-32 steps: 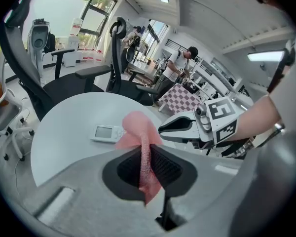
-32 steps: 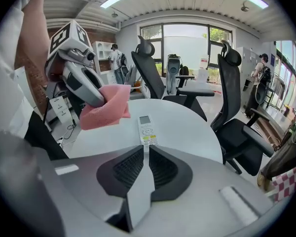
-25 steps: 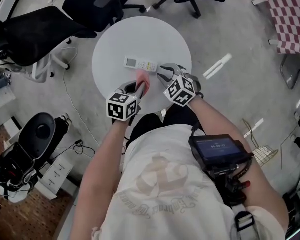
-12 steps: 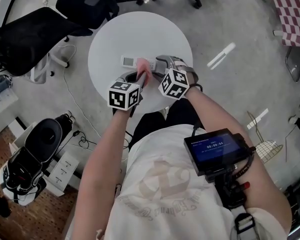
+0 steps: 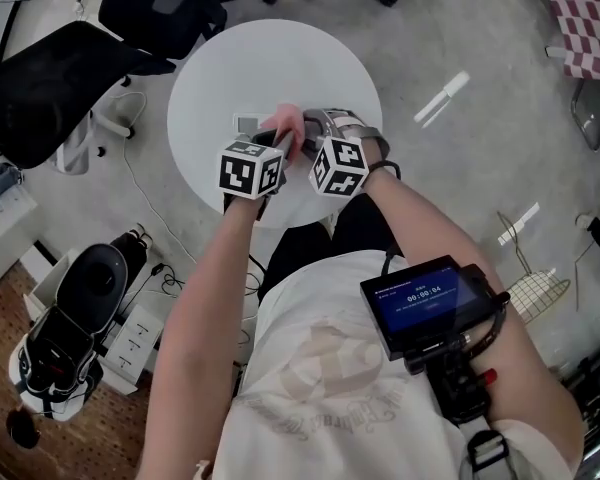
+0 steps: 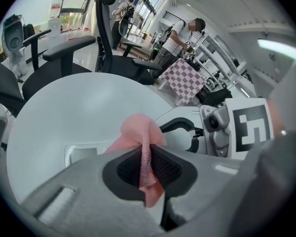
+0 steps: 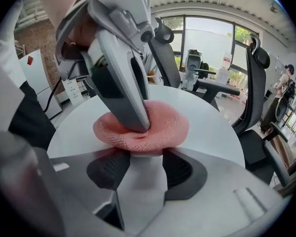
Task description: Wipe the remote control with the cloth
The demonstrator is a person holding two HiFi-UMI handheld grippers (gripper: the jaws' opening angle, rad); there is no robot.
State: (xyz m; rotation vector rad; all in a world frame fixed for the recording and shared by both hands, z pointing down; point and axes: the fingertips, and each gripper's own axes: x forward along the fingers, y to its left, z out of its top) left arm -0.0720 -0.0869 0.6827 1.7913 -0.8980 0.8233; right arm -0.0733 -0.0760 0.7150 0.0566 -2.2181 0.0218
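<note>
Since 1 second ago the left gripper (image 5: 278, 140) has carried the pink cloth (image 5: 289, 126) onto the remote control (image 5: 246, 123), which lies on the round white table (image 5: 270, 58). Its jaws pinch the cloth tight. The right gripper (image 7: 145, 168), its jaws having just been closing, clamps the remote's near end.

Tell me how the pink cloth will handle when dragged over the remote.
Probably floppy: the cloth bunches into a soft mound and folds flat inside the left gripper. Likely light; its open knit should grip rather than slide.
</note>
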